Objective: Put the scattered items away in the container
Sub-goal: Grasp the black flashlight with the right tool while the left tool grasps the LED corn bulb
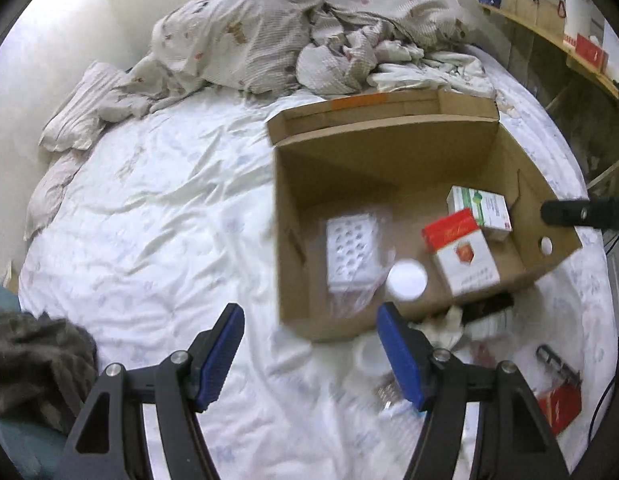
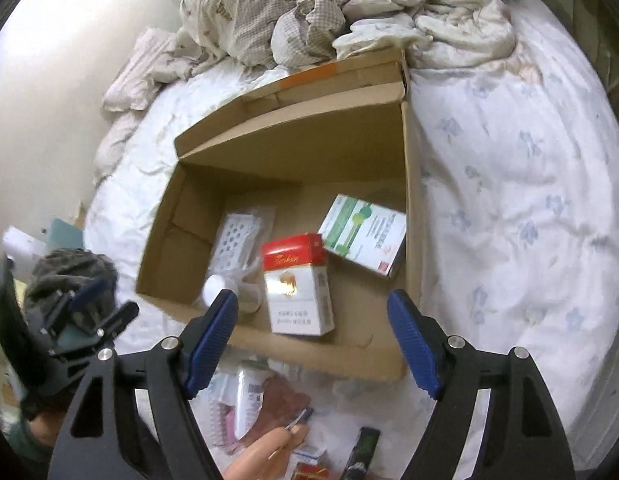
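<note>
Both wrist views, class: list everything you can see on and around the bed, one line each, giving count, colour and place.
cardboard box: one, brown, open on the bed.
red-and-white packet: one, inside the box, near its front wall.
green-and-white carton: one, inside the box, right side.
blister pack in clear wrap: one, white, inside the box, left side.
white-capped bottle: one, inside the box, front.
crumpled bedding: one heap, beige check, behind the box.
pillow: one, pale striped, left of the heap.
bed sheet: white with blue flowers.
loose small items: several, mixed colours, on the sheet in front of the box; too blurred to name.
left gripper: black, blue pads, jaws open, empty.
right gripper: same, jaws open, empty.
</note>
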`<state>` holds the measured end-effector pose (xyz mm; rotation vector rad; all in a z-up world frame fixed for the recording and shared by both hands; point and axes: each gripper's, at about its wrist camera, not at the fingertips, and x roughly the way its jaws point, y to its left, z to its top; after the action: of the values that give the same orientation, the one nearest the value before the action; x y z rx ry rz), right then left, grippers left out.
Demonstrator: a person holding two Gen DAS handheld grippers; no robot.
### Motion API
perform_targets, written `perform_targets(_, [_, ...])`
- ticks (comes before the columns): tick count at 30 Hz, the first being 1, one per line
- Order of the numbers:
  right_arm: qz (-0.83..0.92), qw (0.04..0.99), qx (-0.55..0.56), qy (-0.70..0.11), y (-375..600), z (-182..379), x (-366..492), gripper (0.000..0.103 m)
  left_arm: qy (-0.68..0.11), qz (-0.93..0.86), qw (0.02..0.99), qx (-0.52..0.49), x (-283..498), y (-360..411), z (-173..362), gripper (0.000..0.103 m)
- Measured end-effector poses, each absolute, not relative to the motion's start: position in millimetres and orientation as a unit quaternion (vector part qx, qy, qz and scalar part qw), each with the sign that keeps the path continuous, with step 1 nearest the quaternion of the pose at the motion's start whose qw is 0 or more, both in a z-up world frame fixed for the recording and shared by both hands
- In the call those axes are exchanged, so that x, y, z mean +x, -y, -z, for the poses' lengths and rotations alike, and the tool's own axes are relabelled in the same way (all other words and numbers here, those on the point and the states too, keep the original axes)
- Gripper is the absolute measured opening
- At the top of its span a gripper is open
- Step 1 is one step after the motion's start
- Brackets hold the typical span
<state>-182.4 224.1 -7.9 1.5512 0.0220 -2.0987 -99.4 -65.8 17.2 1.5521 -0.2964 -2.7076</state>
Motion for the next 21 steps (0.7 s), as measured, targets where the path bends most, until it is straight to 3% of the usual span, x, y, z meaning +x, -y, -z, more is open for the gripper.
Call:
perform_targets(13, [0.755,0.26,0.602,0.025,-255,-6,-146,0.081,0.0,0.872,0.008,0.489,-59,104,30,0.069])
perform_targets(21, [0.705,0.247,0.664,-0.044,-263,9,-119,0.081,0.01,0.87,-0.016,0.493,-58,88,34,0.069])
